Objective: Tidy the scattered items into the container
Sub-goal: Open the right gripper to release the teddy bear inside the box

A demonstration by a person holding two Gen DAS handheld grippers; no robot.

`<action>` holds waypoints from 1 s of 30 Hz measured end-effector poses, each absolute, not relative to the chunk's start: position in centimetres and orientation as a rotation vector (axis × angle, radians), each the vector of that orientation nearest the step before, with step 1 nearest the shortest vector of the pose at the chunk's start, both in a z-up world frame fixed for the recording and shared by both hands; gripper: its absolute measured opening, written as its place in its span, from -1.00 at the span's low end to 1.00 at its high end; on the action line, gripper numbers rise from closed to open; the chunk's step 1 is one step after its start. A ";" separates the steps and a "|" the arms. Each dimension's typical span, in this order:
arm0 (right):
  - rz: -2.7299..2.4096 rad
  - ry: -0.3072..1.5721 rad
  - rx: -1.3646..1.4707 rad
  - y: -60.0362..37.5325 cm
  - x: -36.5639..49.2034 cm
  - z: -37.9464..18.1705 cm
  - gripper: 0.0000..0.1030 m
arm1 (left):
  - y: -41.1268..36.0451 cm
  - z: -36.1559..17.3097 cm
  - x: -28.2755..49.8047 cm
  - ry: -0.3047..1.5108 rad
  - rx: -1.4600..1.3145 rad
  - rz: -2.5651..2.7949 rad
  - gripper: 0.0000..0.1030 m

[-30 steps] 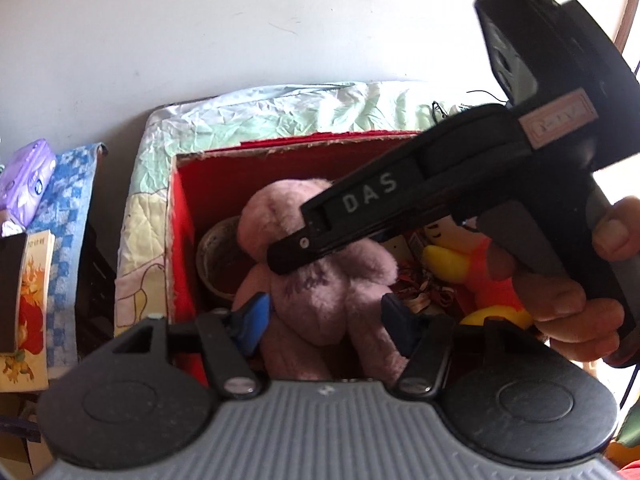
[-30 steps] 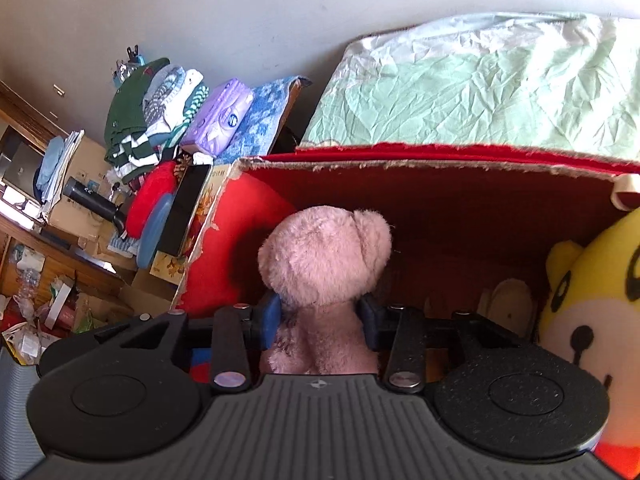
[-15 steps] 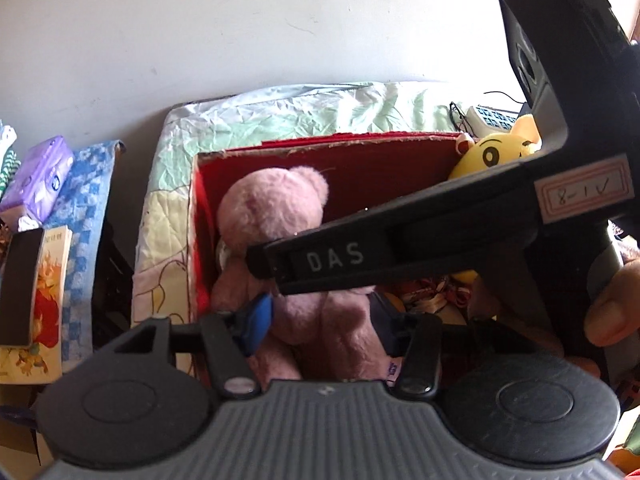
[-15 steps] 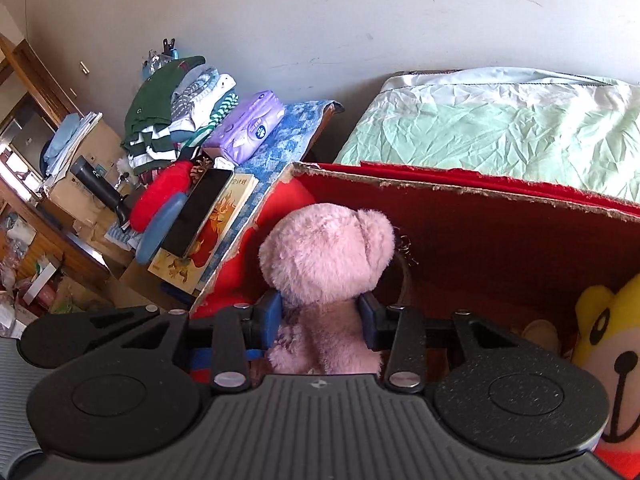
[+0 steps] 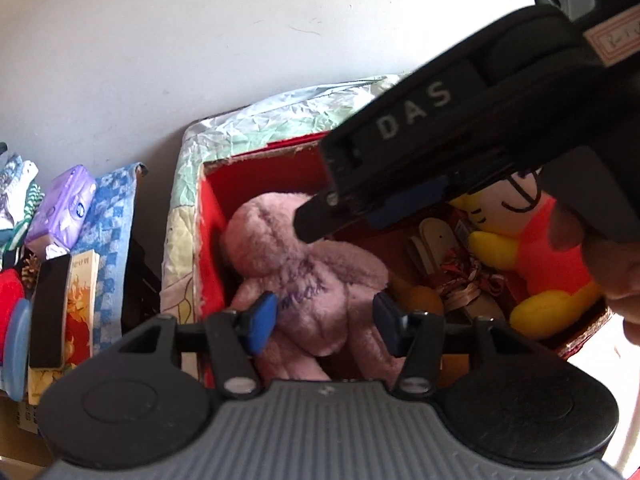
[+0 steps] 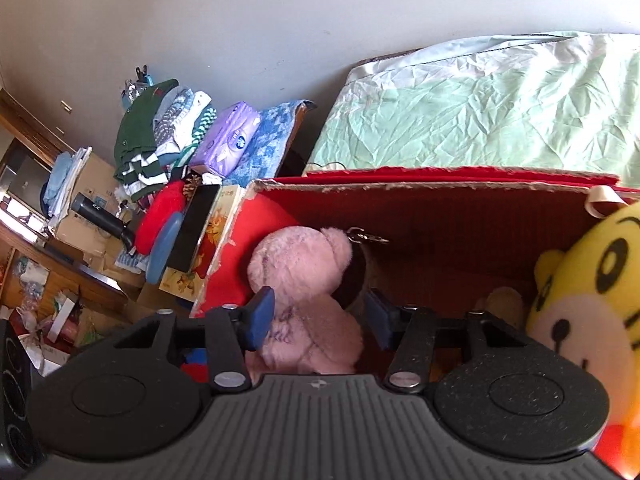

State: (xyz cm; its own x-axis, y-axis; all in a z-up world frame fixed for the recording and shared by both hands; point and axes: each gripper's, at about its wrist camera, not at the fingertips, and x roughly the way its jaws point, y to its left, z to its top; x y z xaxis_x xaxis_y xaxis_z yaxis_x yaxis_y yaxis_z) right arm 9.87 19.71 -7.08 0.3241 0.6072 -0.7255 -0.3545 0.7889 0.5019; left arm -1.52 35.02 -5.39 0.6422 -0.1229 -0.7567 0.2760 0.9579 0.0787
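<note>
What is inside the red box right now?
Inside the red box: a pink plush bear, a yellow tiger plush, wooden pieces and ribbons. The right hand-held gripper and the toys cover the rest of the bottom.

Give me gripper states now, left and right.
Left hand-held gripper: open, fingers either side of the pink teddy bear in the red box, not clamped.
Right hand-held gripper: open, bear partly between its fingers, not gripped.

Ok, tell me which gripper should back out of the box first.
Right, probably. The right gripper crosses above the left gripper and the pink bear lying in the red box, so it can lift clear first.
</note>
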 end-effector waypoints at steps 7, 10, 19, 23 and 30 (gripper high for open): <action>0.620 1.177 0.192 20.8 9.4 -9.4 -0.67 | 35.3 -4.8 -2.7 0.867 0.196 -0.256 0.04; 0.621 1.189 0.178 21.6 9.2 -10.0 -0.69 | 35.2 -4.9 -2.9 0.865 0.210 -0.256 0.06; 0.609 1.190 0.174 21.6 9.2 -10.4 -0.69 | 35.3 -4.9 -2.7 0.864 0.220 -0.232 0.03; 0.602 1.179 0.160 21.7 9.0 -10.3 -0.68 | 35.2 -4.9 -2.6 0.867 0.217 -0.227 0.03; 0.596 1.175 0.165 21.6 9.2 -10.6 -0.64 | 35.1 -4.9 -2.4 0.876 0.214 -0.228 0.05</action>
